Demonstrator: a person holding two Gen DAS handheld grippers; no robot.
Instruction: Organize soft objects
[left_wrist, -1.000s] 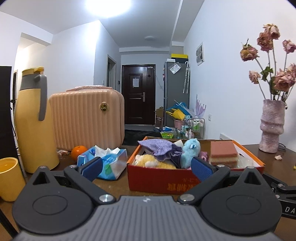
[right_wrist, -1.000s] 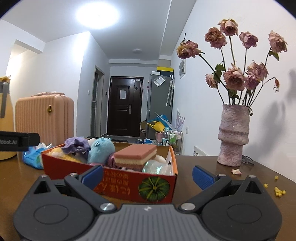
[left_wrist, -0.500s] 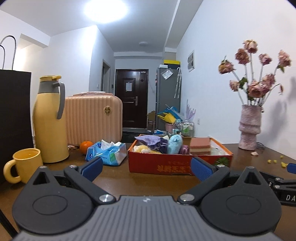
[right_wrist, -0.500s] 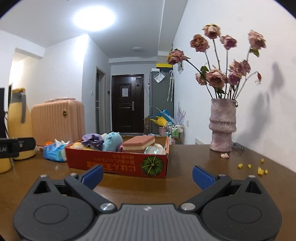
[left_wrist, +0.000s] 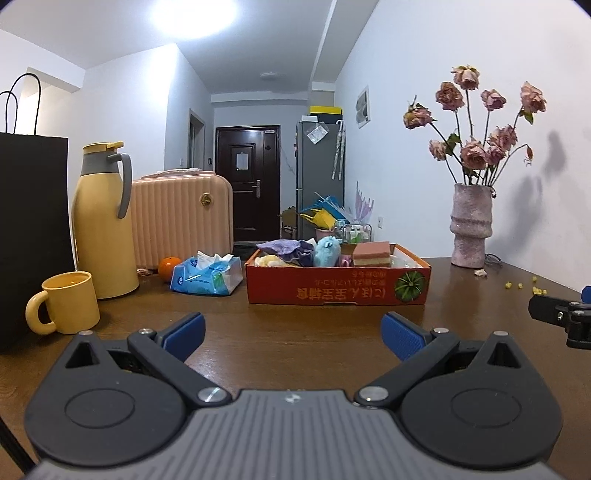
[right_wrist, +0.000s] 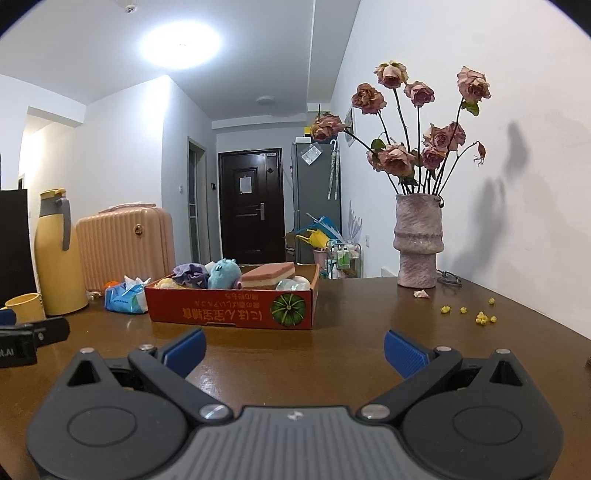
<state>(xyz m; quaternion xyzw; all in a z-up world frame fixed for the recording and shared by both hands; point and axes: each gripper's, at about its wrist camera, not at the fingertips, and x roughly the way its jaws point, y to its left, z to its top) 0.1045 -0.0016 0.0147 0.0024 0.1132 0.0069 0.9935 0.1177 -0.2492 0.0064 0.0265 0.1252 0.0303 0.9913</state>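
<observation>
Left wrist view:
Landmark: low red cardboard box with a green pumpkin print (left_wrist: 338, 291), on the brown wooden table (left_wrist: 295, 332).
Left gripper (left_wrist: 292, 330): blue pads spread wide, holding nothing, well short of the box.
Soft things in the box: purple knitted cloth (left_wrist: 286, 246), pale blue plush toy (left_wrist: 327, 252), pink-and-cream layered sponge block (left_wrist: 371, 254), yellow fluffy piece (left_wrist: 267, 260); at least four, more partly hidden.
Left of the box: one blue tissue pack (left_wrist: 205, 278), one orange fruit (left_wrist: 169, 266), one yellow thermos jug (left_wrist: 103, 221), one yellow mug (left_wrist: 68, 302).
Right of the box: one pink textured vase of dried roses (left_wrist: 471, 225).

Right wrist view:
Right gripper (right_wrist: 293, 350): pads likewise apart, empty, short of the box (right_wrist: 229, 308).
Handling, judged: light, squashy, not fragile; best pinched across the plush body (right_wrist: 223, 273) or the sponge's flat faces (right_wrist: 271, 276); cloth likely to sag and drag.
Right of the box: several yellow crumbs (right_wrist: 480, 315).
</observation>
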